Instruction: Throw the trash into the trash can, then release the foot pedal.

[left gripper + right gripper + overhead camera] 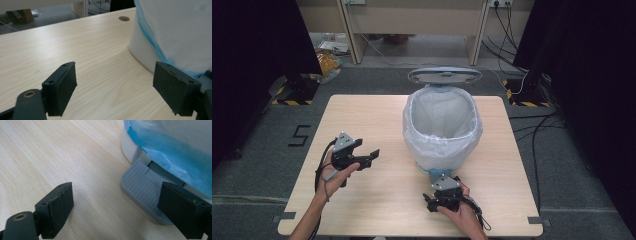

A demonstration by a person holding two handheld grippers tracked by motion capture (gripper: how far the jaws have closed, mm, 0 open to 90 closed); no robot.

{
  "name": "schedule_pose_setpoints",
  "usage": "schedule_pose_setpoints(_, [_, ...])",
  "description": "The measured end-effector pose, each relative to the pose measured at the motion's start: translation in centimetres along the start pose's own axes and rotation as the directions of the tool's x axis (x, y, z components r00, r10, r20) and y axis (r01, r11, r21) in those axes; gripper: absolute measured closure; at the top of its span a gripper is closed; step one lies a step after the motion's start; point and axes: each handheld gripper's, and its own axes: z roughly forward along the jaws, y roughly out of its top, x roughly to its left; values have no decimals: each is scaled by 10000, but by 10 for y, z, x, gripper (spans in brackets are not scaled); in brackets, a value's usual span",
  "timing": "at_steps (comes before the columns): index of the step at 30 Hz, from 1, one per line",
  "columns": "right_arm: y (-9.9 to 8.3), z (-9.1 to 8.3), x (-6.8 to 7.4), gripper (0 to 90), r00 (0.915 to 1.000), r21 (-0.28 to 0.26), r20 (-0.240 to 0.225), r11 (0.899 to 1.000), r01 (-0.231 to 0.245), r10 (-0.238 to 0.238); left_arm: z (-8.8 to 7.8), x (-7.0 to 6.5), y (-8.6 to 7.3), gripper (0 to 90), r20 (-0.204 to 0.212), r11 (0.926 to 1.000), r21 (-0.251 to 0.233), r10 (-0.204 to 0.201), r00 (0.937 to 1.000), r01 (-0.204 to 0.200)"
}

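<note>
White plastic pedal bin (pixel 442 125) lined with translucent bag, lid raised, at table (pixel 362 115) centre. Left gripper (pixel 364 157) beside bin, jaws apart, empty. Right gripper (pixel 439 200) near grey ribbed foot pedal (pixel 142 192), jaws apart, empty.

A white bin (pixel 442 125) with a blue-edged liner (pixel 170 152), grey ribbed pedal (pixel 142 187), on pale woodgrain table (pixel 377 200).
</note>
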Motion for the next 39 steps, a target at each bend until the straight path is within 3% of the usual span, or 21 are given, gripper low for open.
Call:
schedule_pose_setpoints(5, [0, 0, 0, 132, 10000, -1, -15, 10000, 7, -7, 10, 1, -20, 192, -239, 9983, 580, 114, 9996, -100])
schedule_pose_setpoints(8, [0, 0, 0, 133, 10000, -2, -18, 10000, 9, -9, 13, 2, -32, 192, -174, 9956, 936, 92, 9998, -75])
schedule_pose_setpoints(13, [0, 0, 0, 132, 10000, -21, 5, 10000, -30, 30, 19, 1, -53, 193, -38, 9805, 1943, 291, 9996, -278])
schedule_pose_setpoints(20, [0, 0, 0, 133, 10000, -9, 13, 10000, -27, 27, 22, 5, -69, 187, -214, 9661, 2511, 674, 9975, -599])
schedule_pose_setpoints(23, [0, 0, 0, 132, 10000, 9, 1, 10000, -11, 11, 23, 6, -73, 181, -174, 9663, 2536, 507, 9986, -446])
schedule_pose_setpoints(39, [-1, 0, 0, 132, 10000, -24, -60, 10000, 10, -10, 25, 3, -73, 144, -239, 9660, 2560, 426, 9988, -350])
